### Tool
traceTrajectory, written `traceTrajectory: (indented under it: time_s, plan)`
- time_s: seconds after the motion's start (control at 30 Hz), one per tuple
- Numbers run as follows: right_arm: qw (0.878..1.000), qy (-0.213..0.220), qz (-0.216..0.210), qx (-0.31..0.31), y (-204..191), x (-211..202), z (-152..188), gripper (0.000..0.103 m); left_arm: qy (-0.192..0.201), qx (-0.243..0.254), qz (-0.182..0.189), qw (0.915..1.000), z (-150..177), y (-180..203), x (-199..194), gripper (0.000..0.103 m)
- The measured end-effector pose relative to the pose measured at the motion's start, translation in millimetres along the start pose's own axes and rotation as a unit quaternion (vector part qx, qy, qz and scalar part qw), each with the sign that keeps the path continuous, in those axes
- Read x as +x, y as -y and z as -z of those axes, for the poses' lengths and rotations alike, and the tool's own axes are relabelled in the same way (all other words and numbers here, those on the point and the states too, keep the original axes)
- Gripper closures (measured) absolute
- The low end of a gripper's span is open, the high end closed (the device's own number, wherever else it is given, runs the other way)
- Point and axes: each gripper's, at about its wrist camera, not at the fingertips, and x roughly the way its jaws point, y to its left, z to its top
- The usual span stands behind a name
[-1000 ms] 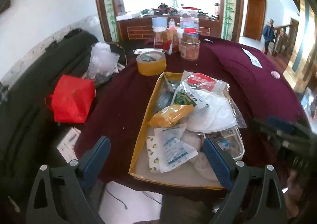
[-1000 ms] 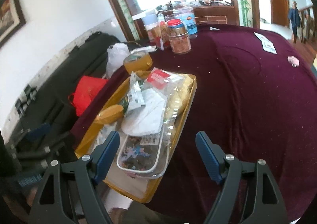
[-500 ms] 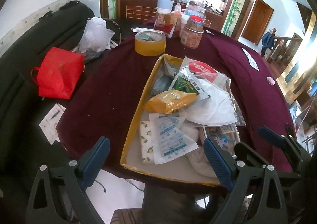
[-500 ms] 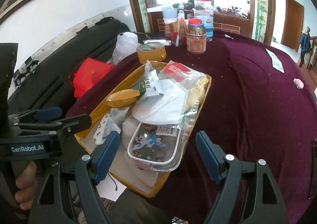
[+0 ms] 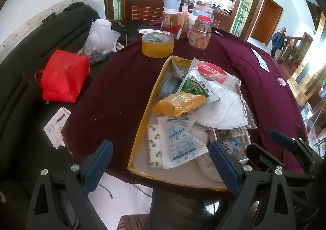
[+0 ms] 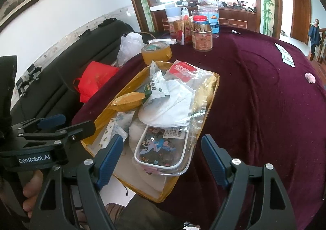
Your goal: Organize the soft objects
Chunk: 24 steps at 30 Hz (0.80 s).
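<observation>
The room is a bright living space with a big window at the back, and a round table (image 5: 114,91) covered in a dark red cloth fills most of both views. At the far left a black sofa (image 5: 24,79) carries a red bag (image 5: 65,77) and a clear plastic bag (image 5: 100,40). Further to the right, on the cloth, stands a roll of brown tape (image 5: 157,45), then a group of jars (image 5: 200,34).

Near the table edge lies a shallow yellow tray (image 5: 146,107), and the soft objects are heaped inside it: a yellow snack packet (image 5: 179,104), a white sachet (image 5: 180,144) with blue print, a white face mask (image 5: 222,109) in a clear sleeve, and a cartoon pencil pouch (image 6: 161,146) at the near right corner.

The left gripper (image 5: 161,166) hangs before the near edge of the tray, released, with nothing between its jaws. The right gripper (image 6: 163,158) hangs above the pouch, also spread wide and empty.

I judge that no item is picked yet and the first grasp is being chosen. To do it well, take the top items first. The pouch is closest for the right gripper; it is better to pinch it at its rim, because the clear plastic looks slippery. The left gripper could hold the tray steady.
</observation>
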Motion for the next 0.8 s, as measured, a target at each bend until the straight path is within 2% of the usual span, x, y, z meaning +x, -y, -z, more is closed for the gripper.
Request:
traceTrajectory:
  time_s: [0.57,0.8]
  plan:
    - [1.0,0.001,-0.016,0.004,-2,4,-1,0.024,0.006,-0.003,-0.012,0.9999,-4,-6,-4,0.006]
    - [1.0,-0.008,-0.019,0.013,4,12,0,0.024,0.028,0.003,-0.006,0.9996,-5,-5,-11,0.006]
